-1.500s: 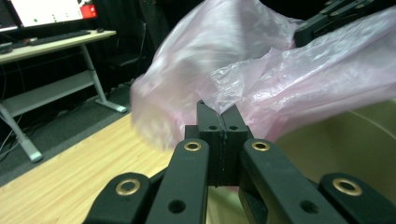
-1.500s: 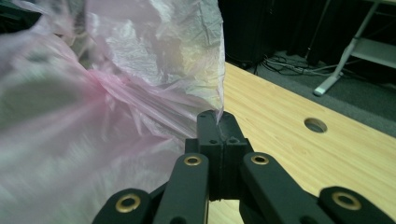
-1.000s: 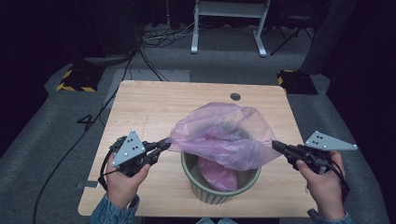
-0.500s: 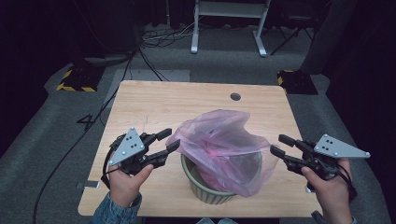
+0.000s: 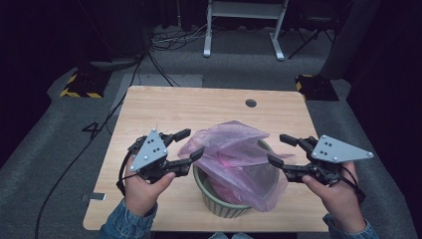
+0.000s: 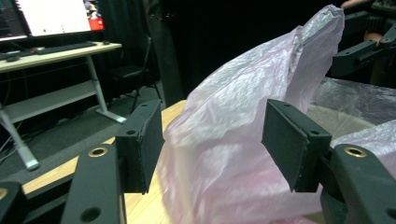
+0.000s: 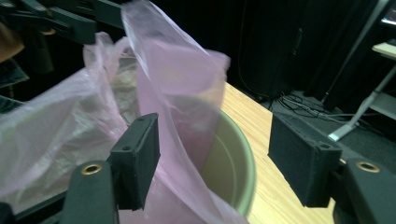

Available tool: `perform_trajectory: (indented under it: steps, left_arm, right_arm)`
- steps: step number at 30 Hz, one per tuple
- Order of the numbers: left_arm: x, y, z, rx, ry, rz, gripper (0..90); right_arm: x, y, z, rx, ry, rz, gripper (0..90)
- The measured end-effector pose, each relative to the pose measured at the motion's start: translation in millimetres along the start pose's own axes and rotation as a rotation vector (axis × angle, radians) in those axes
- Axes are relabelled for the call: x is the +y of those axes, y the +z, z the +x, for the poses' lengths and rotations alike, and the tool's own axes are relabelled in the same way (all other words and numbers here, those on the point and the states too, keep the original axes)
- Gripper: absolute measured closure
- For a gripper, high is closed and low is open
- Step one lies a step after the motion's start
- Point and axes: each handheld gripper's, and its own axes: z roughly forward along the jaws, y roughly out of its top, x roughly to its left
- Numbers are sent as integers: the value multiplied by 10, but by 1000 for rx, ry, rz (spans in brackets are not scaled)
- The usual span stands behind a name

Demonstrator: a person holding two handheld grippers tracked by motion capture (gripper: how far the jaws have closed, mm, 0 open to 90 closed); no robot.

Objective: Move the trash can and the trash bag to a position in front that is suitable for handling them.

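A pink translucent plastic bag point(image 5: 234, 152) lies loosely in and over a pale green round bin point(image 5: 221, 204) near the table's front edge. The bag point(image 6: 233, 135) rises crumpled above the bin's rim point(image 7: 236, 158). My left gripper point(image 5: 190, 143) is open just left of the bag, its jaws wide apart with the bag point(image 6: 219, 154) ahead between them, not pinched. My right gripper point(image 5: 279, 149) is open at the bag's right side, and a fold of the bag point(image 7: 187, 88) stands between its jaws without being held.
The wooden table point(image 5: 209, 107) has a small dark cable hole point(image 5: 251, 103) at the back right. Beyond it stand a white desk frame point(image 5: 244, 30), floor cables point(image 5: 169, 40) and yellow-black striped blocks point(image 5: 79, 84). A desk with a monitor point(image 6: 51, 18) is behind.
Both grippers went from shut on the bag's edges, holding it stretched, to open. The bag has slumped down and bunched toward the middle over the bin.
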Motion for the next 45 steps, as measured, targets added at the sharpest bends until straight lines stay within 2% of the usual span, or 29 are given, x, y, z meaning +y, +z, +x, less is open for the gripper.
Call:
perform_trajectory:
  steps: [4, 9, 11, 13, 15, 17, 19, 26, 35, 40, 45]
  left_arm:
    - [4, 76, -60, -32, 7, 5, 385]
    - [19, 176, -84, -62, 19, 45, 413]
    - [23, 210, -82, -65, 41, 62, 547]
    - [22, 234, -58, -51, 69, 89, 686]
    - [20, 229, -16, -36, 74, 100, 811]
    - [20, 211, 22, -16, 68, 107, 899]
    - [22, 171, 80, 10, 59, 112, 900]
    - [8, 95, 218, 63, 31, 115, 900]
    - [-107, 97, 340, 93, 13, 156, 900]
    - [-161, 73, 383, 90, 5, 158, 900]
    - [-195, 68, 425, 106, 4, 171, 900]
  right_arm:
    - [70, 91, 74, 27, -35, 17, 428]
    - [122, 212, 117, 58, -64, 43, 637]
    - [136, 241, 117, 69, -68, 50, 739]
    - [148, 263, 113, 86, -61, 60, 831]
    - [149, 270, 105, 85, -55, 67, 878]
    - [144, 263, 86, 76, -47, 70, 898]
    - [134, 246, 55, 64, -38, 72, 900]
    - [62, 182, -74, 26, -2, 89, 900]
    - [-110, 171, -279, -28, 53, 132, 900]
    - [-212, 181, -380, -60, 83, 156, 900]
    - [-300, 192, -463, -100, 103, 175, 900]
